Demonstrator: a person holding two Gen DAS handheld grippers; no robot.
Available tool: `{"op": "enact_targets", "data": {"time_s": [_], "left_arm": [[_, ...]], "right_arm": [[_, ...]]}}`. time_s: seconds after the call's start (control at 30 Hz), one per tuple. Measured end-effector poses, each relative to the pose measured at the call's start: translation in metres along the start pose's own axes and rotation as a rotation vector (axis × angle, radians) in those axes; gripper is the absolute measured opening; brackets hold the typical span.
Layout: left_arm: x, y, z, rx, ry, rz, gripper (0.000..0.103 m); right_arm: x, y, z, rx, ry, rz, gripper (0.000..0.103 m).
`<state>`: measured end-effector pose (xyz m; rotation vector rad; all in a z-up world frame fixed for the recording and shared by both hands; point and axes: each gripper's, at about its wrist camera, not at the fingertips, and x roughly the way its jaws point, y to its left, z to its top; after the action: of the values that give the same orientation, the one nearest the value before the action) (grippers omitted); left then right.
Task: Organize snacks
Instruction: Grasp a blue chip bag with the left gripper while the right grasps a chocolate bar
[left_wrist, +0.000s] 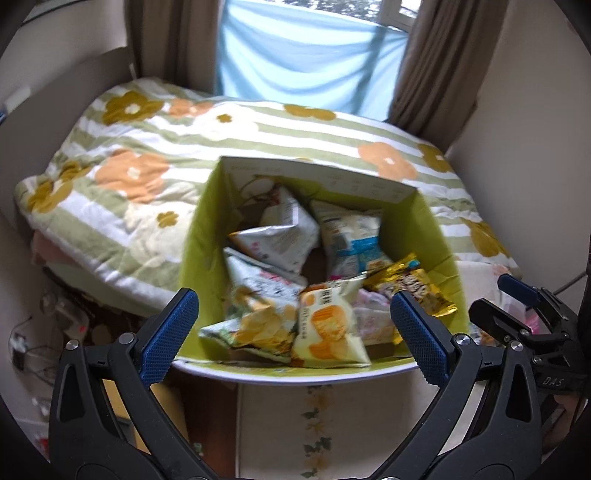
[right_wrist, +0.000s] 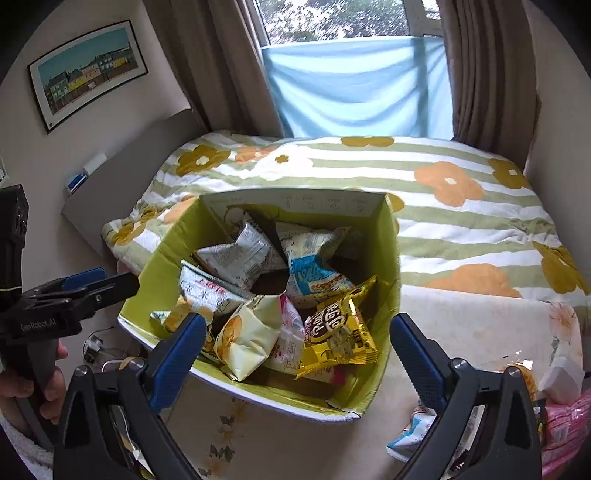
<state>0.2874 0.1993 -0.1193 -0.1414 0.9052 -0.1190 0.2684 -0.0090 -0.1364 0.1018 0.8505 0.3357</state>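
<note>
A cardboard box with a green inside stands on a cream cloth at the foot of a bed, and holds several snack bags. Among them are a gold packet, a pale chip bag and a blue-and-white bag. My left gripper hovers over the near rim, open, nothing between its pads. My right gripper is also open and empty above the box, close over the gold packet and the pale chip bag. Each gripper shows at the edge of the other's view.
Loose snacks lie right of the box: a pink packet, a blue-and-white packet and a bag. A flowered quilt covers the bed behind. Cables clutter the floor to the left. A hand holds the left tool.
</note>
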Motion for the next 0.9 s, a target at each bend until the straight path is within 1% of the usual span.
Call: {"op": "enact_targets", "data": {"time_s": [0.27, 0.4, 0.6, 0.77, 0.9], "left_arm": [[-0.001, -0.042, 0.001, 0.1, -0.009, -0.093, 0.103], [-0.002, -0.068, -0.002, 0.137, -0.007, -0.133, 0.103], [-0.008, -0.11, -0.017, 0.179, -0.015, -0.149, 0.103], [-0.011, -0.151, -0.036, 0.169, -0.007, -0.143, 0.103], [-0.008, -0.182, -0.052, 0.156, 0.014, -0.138, 0.103]], "right_arm": [[-0.033, -0.011, -0.004, 0.05, -0.05, -0.076, 0.099], [-0.056, -0.028, -0.015, 0.079, -0.068, -0.126, 0.099], [-0.087, -0.066, -0.032, 0.128, -0.09, -0.173, 0.099], [-0.109, -0.099, -0.045, 0.105, -0.092, -0.206, 0.099], [-0.123, -0.126, -0.058, 0.065, -0.059, -0.17, 0.099]]}}
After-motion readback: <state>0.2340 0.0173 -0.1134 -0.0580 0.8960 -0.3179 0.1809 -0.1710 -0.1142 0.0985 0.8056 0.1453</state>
